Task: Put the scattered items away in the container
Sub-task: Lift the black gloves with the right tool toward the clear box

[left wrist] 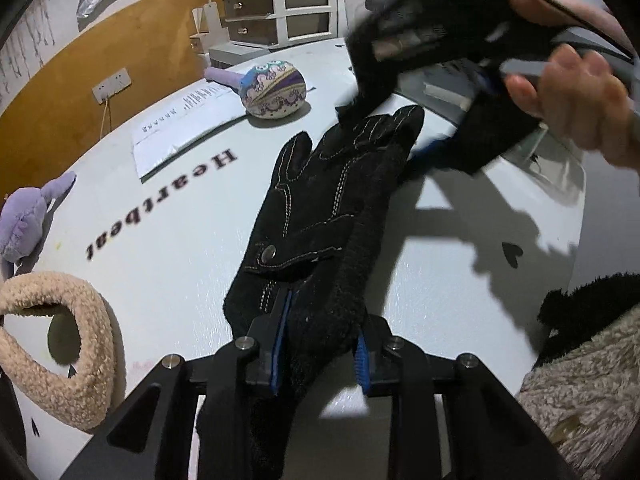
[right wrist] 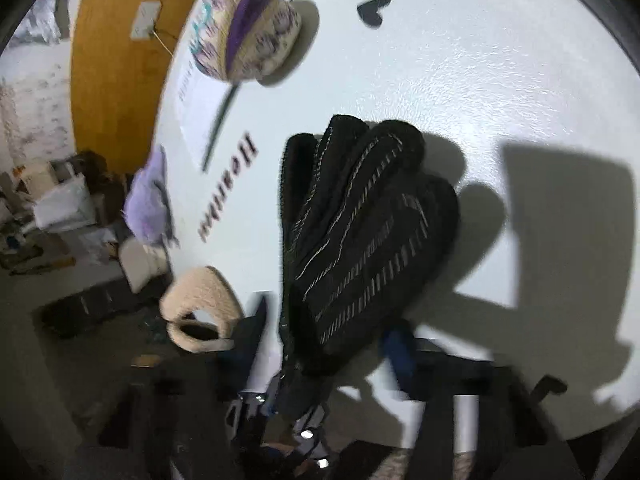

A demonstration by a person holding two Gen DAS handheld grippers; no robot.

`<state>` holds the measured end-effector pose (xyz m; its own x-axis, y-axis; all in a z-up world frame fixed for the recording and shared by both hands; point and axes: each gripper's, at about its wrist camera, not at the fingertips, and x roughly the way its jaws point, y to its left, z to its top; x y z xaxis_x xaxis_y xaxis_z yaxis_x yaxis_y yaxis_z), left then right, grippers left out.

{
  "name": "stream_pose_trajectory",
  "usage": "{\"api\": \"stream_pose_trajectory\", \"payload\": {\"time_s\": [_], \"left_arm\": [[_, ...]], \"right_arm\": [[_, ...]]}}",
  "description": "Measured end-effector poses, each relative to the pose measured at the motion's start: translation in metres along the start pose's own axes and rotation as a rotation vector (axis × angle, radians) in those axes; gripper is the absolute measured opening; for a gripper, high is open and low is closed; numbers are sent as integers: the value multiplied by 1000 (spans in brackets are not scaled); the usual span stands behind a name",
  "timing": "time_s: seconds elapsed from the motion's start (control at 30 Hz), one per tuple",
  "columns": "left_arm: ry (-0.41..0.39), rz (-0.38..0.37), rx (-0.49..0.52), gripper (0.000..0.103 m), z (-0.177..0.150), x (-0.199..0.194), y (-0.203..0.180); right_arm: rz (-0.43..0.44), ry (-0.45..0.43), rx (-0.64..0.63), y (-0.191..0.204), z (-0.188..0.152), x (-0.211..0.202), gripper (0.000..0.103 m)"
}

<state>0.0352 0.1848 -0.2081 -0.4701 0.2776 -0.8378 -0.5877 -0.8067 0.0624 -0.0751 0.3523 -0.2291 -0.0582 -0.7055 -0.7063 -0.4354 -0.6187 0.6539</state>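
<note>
A black glove with white stitching lies stretched over the white table. My left gripper is shut on the glove's cuff. My right gripper, held by a hand, hovers over the glove's fingertips; its blue pads are near the tips, and I cannot tell whether they touch. In the blurred right wrist view the black glove fills the middle, with the right gripper wide open around it near its fingertips.
A patterned stuffed ball toy sits at the back, also in the right wrist view. A purple plush and beige fleece earmuffs lie at the left. A furry item is at the right edge. Drawers stand behind.
</note>
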Motion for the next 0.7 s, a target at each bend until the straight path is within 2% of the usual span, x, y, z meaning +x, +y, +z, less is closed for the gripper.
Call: {"api": "stream_pose_trajectory", "payload": {"time_s": [0.07, 0.17, 0.33, 0.5, 0.6, 0.7], "left_arm": [[10, 2, 12, 27, -3, 1, 0], [7, 0, 16, 27, -4, -5, 4], [-86, 42, 64, 27, 12, -36, 10], [-296, 123, 239, 27, 62, -84, 11], [-437, 136, 361, 27, 106, -104, 6], [-556, 130, 471, 27, 153, -115, -3]], "right_arm": [[-5, 27, -13, 1, 0, 5, 25], [-51, 21, -105, 15, -10, -2, 22], [-9, -67, -204, 42, -43, -44, 19], [89, -282, -340, 83, -83, -126, 16], [138, -450, -401, 99, -104, -181, 16], [170, -602, -404, 98, -117, -227, 16]]}}
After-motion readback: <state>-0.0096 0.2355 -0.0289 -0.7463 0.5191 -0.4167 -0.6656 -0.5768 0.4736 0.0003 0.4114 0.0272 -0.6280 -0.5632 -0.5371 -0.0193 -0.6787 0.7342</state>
